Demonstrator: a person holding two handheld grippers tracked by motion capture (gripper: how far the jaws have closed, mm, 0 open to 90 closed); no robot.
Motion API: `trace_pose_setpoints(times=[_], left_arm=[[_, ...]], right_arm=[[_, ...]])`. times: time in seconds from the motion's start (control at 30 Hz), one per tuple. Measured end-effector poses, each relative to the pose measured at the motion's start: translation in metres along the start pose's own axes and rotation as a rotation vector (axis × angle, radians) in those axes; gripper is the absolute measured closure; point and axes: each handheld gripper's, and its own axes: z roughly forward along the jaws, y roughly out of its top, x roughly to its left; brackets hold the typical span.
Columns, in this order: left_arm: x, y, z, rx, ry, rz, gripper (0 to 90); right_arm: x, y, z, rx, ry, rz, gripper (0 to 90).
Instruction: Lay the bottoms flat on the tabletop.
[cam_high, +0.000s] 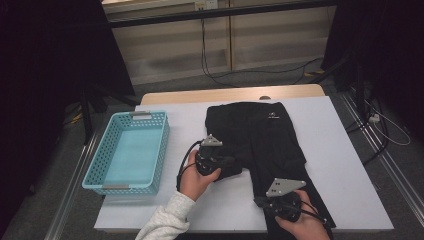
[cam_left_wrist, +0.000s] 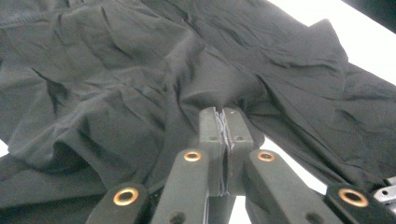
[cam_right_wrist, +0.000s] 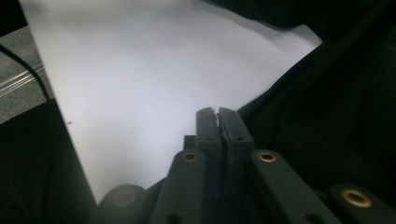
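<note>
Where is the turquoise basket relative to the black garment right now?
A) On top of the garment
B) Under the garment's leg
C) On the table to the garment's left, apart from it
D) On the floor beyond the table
C: in the high view the turquoise basket stands left of the black garment, with white table showing between them.

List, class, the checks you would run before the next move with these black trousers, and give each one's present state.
1. Left gripper shut on the black trousers: ok.
2. Right gripper jaws together: ok; fabric pinched between them: cannot tell.
3. Trousers fully on the white table cover: not ok, one leg reaches the near edge.
4. Blue basket empty: ok.
5. Basket apart from the trousers: ok.
</note>
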Motion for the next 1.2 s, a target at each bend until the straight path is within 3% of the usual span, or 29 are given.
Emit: trace_pose_setpoints(times=[0.13, 0.27, 0.3, 0.4, 0.57, 0.67, 0.83, 0.93, 1.2], left_arm=[[-0.001, 0.000, 0.000, 0.000, -0.001, -0.001, 88.4], [0.000, 0.000, -0.001, 0.001, -0.001, -0.001, 88.3], [0.001, 0.000, -0.001, 0.004, -0.001, 0.000, 88.3], [0.001, 0.000, 0.000, 0.005, 0.000, -0.001, 88.4], [0.001, 0.000, 0.000, 0.011, 0.000, 0.002, 88.3], [0.001, -0.001, 0.001, 0.012, 0.002, 0.001, 88.4], [0.000, 0.000, 0.001, 0.010, 0.001, 0.002, 88.4], [-0.001, -0.001, 0.001, 0.011, 0.000, 0.004, 88.4], [-0.003, 0.000, 0.002, 0.018, -0.010, 0.007, 88.4]], right_arm=[[-0.010, 0.003, -0.011, -0.039, -0.059, 0.030, 69.7], [-0.035, 0.001, -0.036, -0.101, -0.178, 0.100, 59.3], [-0.041, -0.001, -0.041, -0.103, -0.225, 0.105, 57.6], [-0.061, -0.014, -0.055, -0.113, -0.313, 0.166, 56.8], [-0.086, -0.038, -0.063, -0.074, -0.405, 0.258, 56.7], [-0.096, -0.048, -0.063, -0.062, -0.404, 0.321, 57.3], [-0.097, -0.052, -0.057, -0.038, -0.392, 0.313, 68.0], [-0.099, -0.053, -0.059, -0.043, -0.348, 0.320, 88.3], [-0.093, -0.061, -0.074, -0.031, -0.323, 0.352, 89.6]])
